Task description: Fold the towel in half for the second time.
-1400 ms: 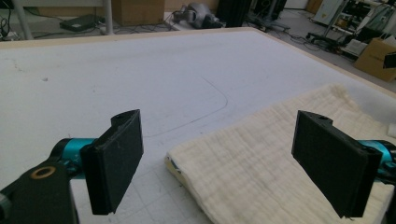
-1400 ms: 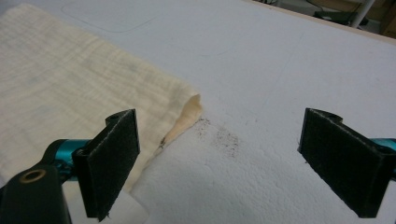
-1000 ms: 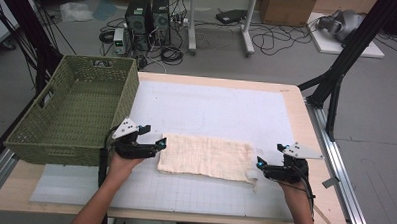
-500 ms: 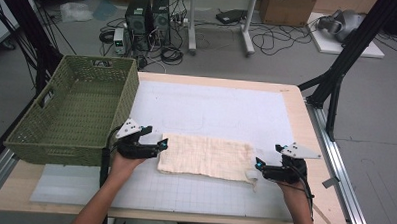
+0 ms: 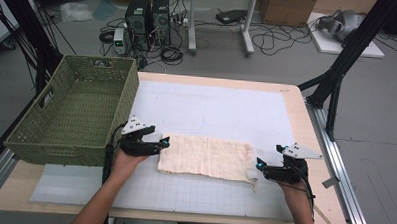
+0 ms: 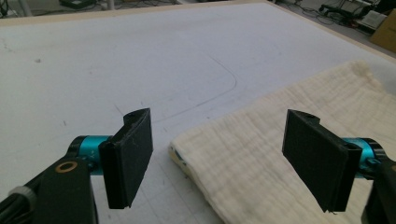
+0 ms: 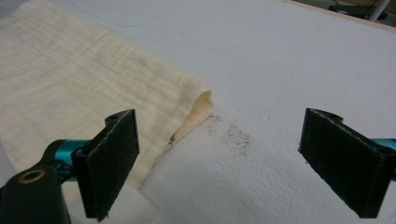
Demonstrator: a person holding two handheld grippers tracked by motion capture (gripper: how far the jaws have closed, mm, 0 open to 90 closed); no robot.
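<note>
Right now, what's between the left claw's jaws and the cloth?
Nothing: in the left gripper view the left claw stands open, the folded cream cloth corner already lying between its jaws on the white mat, pads not touching it.

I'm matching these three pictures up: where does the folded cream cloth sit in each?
High view: cream cloth lies low centre, between both grippers.
Left gripper view: right half, its corner between the fingers.
Right gripper view: upper left, its corner near centre.
Shared landmark: the white mat under it.

Open jaws straddle cloth (image 7: pixel 84 65) corner, seemingly untouched.
</note>
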